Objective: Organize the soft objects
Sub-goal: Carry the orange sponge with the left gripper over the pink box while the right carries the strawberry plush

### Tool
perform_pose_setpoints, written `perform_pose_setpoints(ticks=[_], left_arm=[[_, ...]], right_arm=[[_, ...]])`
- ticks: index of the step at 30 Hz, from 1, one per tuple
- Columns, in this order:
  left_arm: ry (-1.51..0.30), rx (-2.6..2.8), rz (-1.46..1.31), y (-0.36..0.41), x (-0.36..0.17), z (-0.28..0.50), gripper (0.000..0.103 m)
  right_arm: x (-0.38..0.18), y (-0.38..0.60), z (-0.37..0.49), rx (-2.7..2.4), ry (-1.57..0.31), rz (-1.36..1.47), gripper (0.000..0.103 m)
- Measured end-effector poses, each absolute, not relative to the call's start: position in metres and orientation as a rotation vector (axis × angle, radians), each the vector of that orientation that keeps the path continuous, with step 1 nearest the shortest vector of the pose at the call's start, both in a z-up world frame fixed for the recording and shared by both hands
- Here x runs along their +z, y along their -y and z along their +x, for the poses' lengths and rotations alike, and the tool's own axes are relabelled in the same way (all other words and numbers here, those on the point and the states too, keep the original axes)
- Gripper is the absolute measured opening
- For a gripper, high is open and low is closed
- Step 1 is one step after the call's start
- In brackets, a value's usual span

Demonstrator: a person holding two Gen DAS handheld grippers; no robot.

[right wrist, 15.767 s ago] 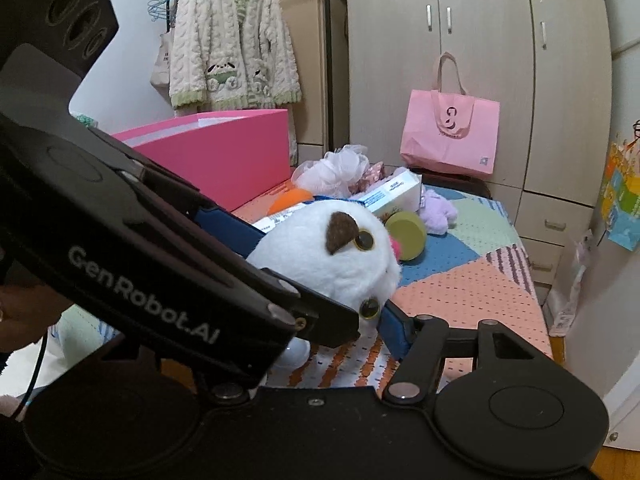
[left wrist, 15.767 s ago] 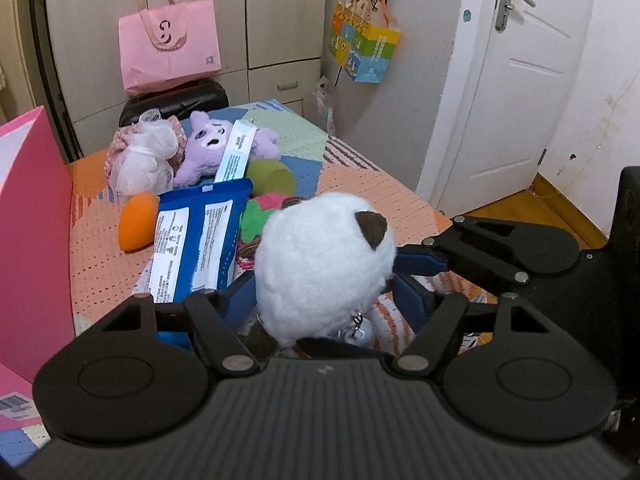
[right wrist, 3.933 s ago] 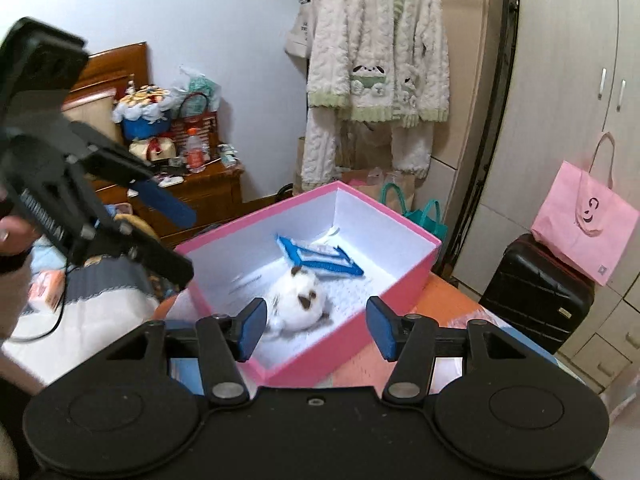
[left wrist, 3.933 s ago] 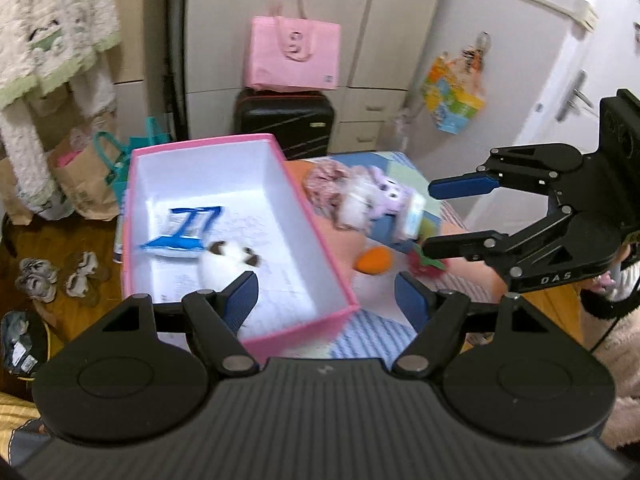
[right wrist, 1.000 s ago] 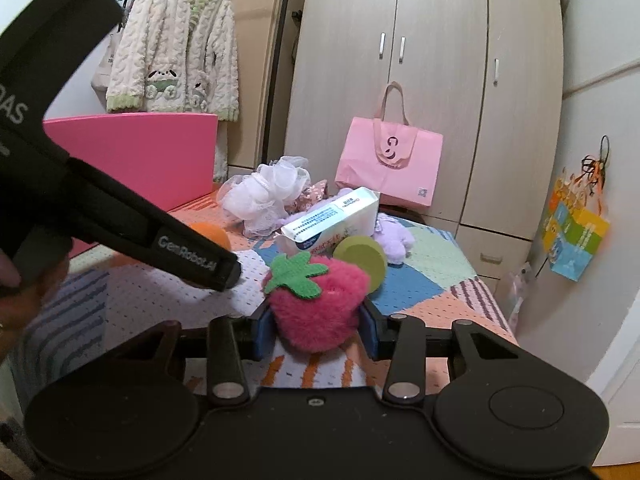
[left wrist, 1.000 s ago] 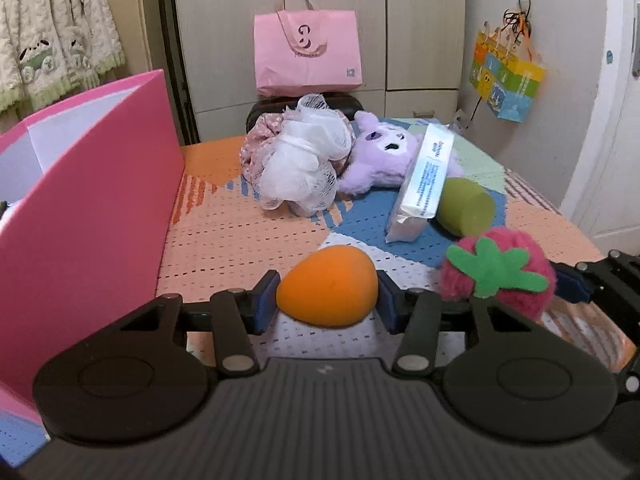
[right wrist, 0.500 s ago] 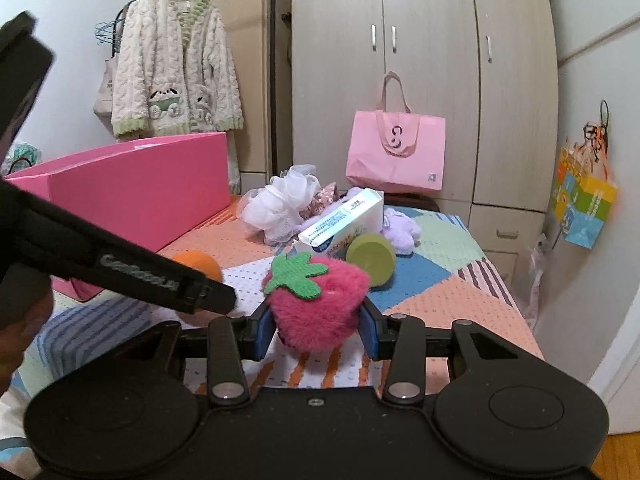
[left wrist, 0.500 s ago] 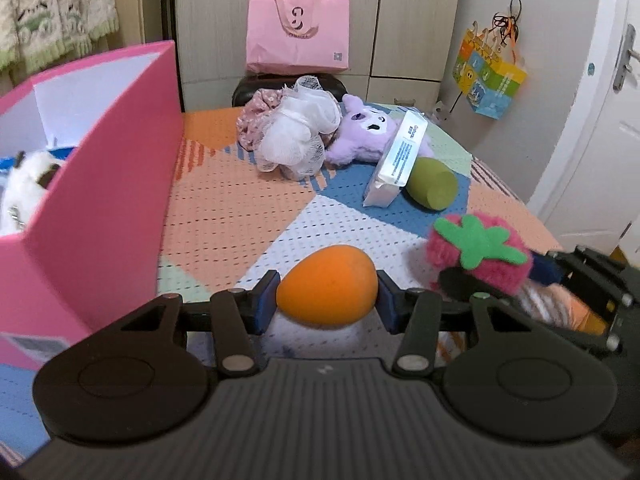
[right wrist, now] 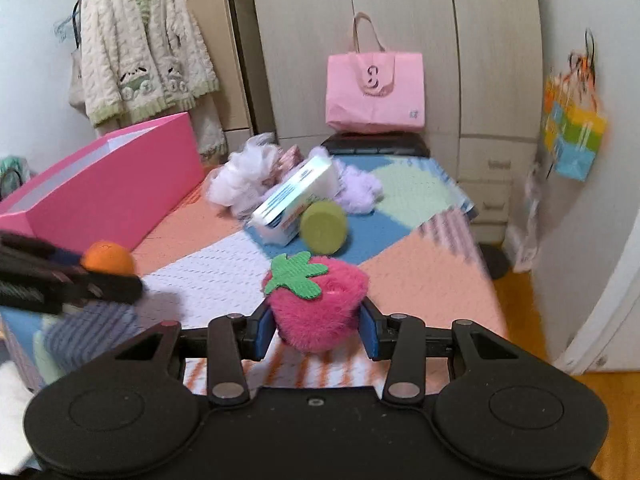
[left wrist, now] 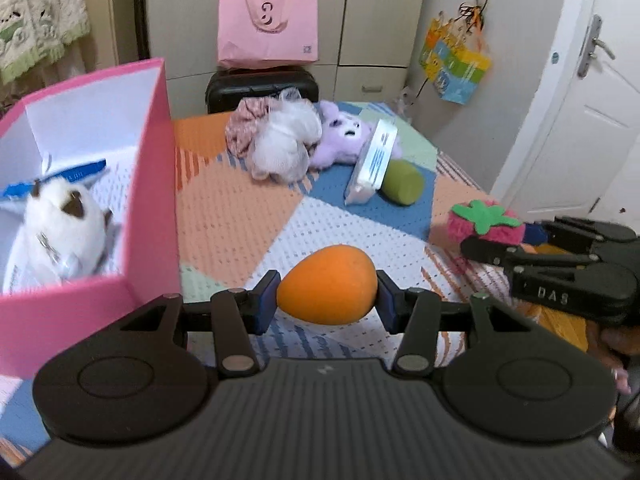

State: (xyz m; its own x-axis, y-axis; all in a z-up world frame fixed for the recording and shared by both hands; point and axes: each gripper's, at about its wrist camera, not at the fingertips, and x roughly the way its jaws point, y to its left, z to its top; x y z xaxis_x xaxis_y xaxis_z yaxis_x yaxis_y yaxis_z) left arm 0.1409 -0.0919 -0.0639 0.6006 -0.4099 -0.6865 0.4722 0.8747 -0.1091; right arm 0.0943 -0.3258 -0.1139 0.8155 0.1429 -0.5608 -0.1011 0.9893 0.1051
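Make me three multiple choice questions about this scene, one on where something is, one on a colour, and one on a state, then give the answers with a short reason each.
1. Where is the white plush toy?
A. inside the pink box
B. on the patchwork cover
C. on the black suitcase

2. What colour is the leaf on the strawberry plush?
A. blue
B. green
C. yellow

3. What is the left hand-held gripper doing?
A. standing open and empty
B. clamping the orange sponge
C. gripping the tissue pack

Answers: A, the toy lies between the box's walls; B, a green felt leaf tops the pink fur; B, both pads press the sponge's sides.
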Motion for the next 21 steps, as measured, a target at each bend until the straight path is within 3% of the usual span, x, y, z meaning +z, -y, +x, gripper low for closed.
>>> perform_pose_setpoints(ticks=[21], left_arm=[[-0.952,-0.627,0.107,0.008,-0.014,0.108,0.049]], right_arm=[[-0.022,0.260,0.070,0.546,-0.737,-0.031,0.048]])
